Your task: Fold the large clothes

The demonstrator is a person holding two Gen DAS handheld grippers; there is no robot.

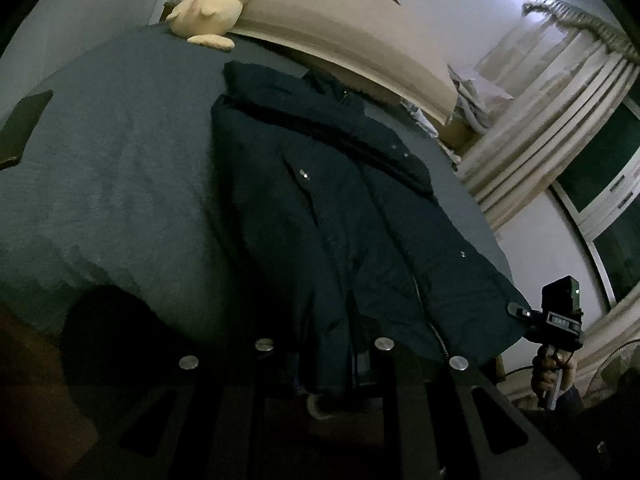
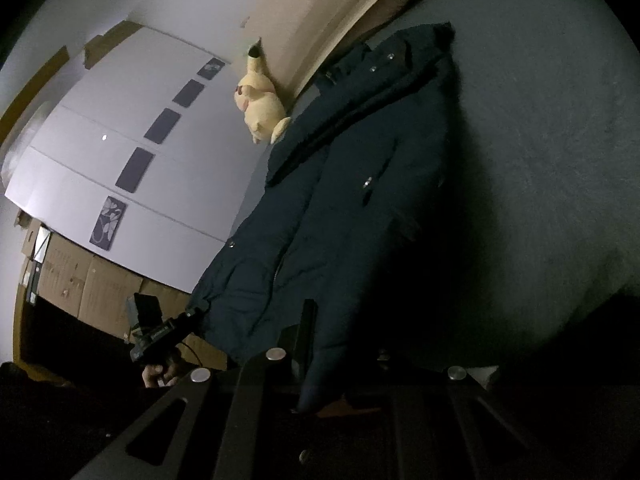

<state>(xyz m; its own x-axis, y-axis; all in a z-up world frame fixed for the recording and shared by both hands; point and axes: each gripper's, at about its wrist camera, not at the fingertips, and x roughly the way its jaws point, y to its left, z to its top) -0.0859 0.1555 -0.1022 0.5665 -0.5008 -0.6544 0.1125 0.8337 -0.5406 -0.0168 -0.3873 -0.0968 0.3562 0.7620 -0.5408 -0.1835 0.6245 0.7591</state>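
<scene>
Left gripper (image 2: 200,307): fingers (image 2: 191,313) closed on the hem corner of the dark navy coat (image 1: 340,200), seen from the right wrist cam. In its own cam the near hem hangs down between the finger rails, pinch point too dark to resolve

Right gripper (image 1: 516,309): fingers (image 1: 520,312) clamped on the opposite hem corner, clear in the left wrist cam. Own cam shows hem fabric draped over the rails

Coat: lying lengthwise on the bed (image 1: 120,168), hem end at the bed's near edge, both hem corners held, hem stretched between them. Hood end points toward the headboard (image 1: 320,28). Zipper and a few metal snaps visible on the upper face; looks already doubled lengthwise but I cannot tell for sure in this light

Relative to the coat: grey bedspread under it and on both sides; yellow plush toy (image 1: 212,4) past the hood end, against the headboard; curtains (image 1: 552,120) and window on the right gripper's side; white wardrobe (image 2: 120,140) and cardboard boxes (image 2: 92,292) on the left gripper's side
</scene>
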